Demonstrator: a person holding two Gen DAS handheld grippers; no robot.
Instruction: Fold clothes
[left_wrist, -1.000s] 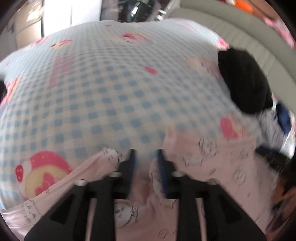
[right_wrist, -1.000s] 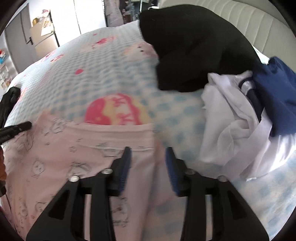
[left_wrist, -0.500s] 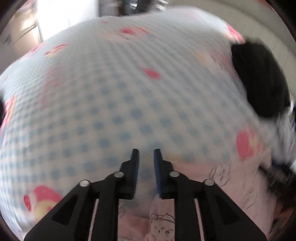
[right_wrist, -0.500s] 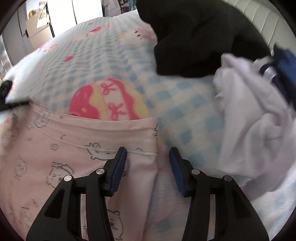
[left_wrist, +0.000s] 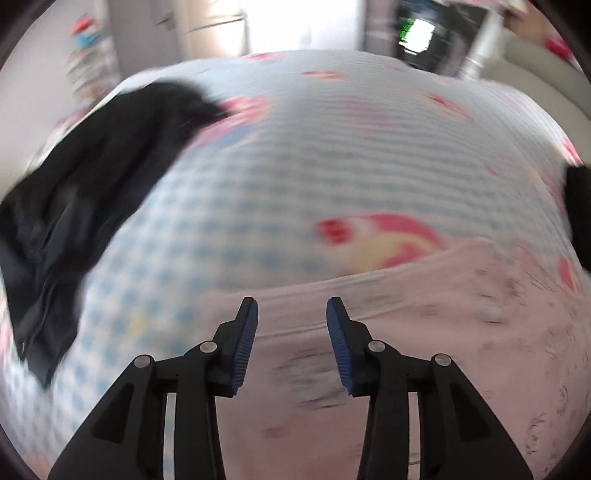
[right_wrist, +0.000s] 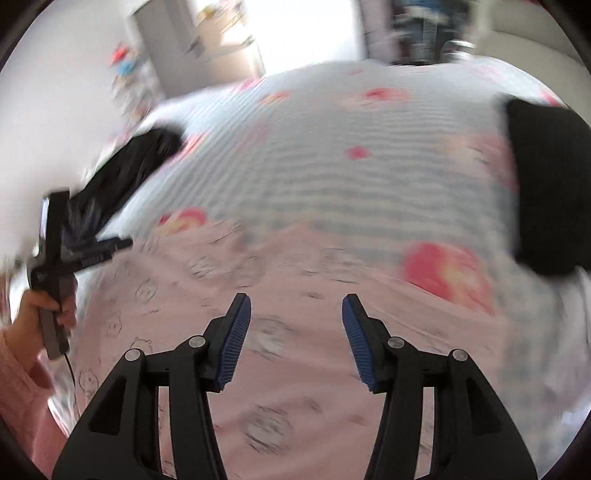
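Both frames motion-blurred. Left gripper (left_wrist: 291, 321) jaws spread apart, nothing between the blue pads, hovering over the near part of the pink garment (left_wrist: 388, 369). Right gripper (right_wrist: 296, 317) also wide open, empty, above the same pink garment (right_wrist: 295, 369).

Pink garment with small cartoon-bear print, spread flat on the bed (left_wrist: 314, 155) along its near edge; far hem running roughly straight across just beyond both fingertips. Bed cover blue-and-white checked with pink and red cartoon patches.

Dark jacket (left_wrist: 74, 206) crumpled at the left edge of the bed, well apart from the pink garment; also seen in the right wrist view (right_wrist: 140, 158). Black bundle (right_wrist: 546, 184) at the right edge of the bed, beside the far right corner of the pink garment. Whitish fabric (right_wrist: 569, 332) just below it, too blurred to tell more.

Left hand (right_wrist: 40, 314) in a pink sleeve (right_wrist: 26, 387) gripping the left gripper's handle at the left edge of the right wrist view.
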